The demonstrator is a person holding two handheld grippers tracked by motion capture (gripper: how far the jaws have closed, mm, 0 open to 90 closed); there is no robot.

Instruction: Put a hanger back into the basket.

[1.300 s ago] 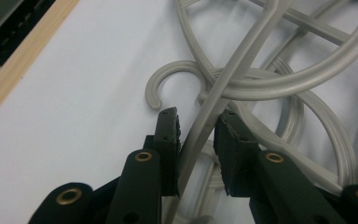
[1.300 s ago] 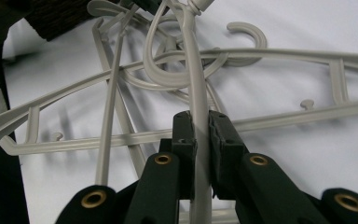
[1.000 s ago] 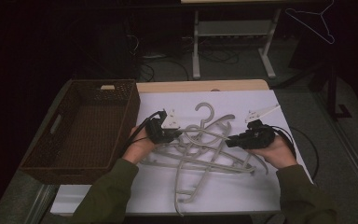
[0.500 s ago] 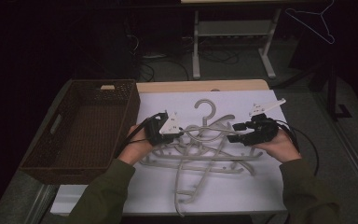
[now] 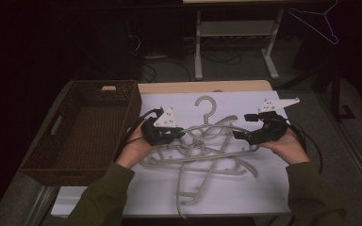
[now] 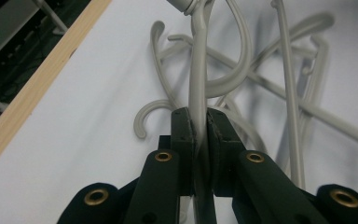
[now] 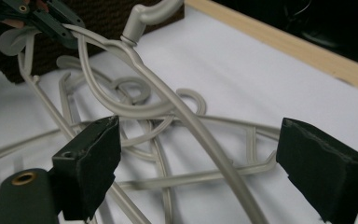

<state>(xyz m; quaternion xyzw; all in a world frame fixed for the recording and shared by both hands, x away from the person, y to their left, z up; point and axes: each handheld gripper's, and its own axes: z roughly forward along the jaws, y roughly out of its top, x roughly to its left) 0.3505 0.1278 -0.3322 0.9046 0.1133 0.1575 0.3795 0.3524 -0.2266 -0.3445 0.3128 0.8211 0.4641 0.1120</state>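
White tabletop (image 5: 245, 188): left gripper (image 6: 200, 128) clamps hanger (image 6: 198, 88); right gripper (image 7: 198, 163) gapes wide.

We see both forearms, in dark green sleeves, coming in from the bottom of the high view. The left hand (image 5: 134, 146) holds the left gripper (image 5: 181, 133), jaws pointing right and pressed nearly together. The right hand (image 5: 287, 146) holds the right gripper (image 5: 240, 126), jaws spread wide and pointing left.
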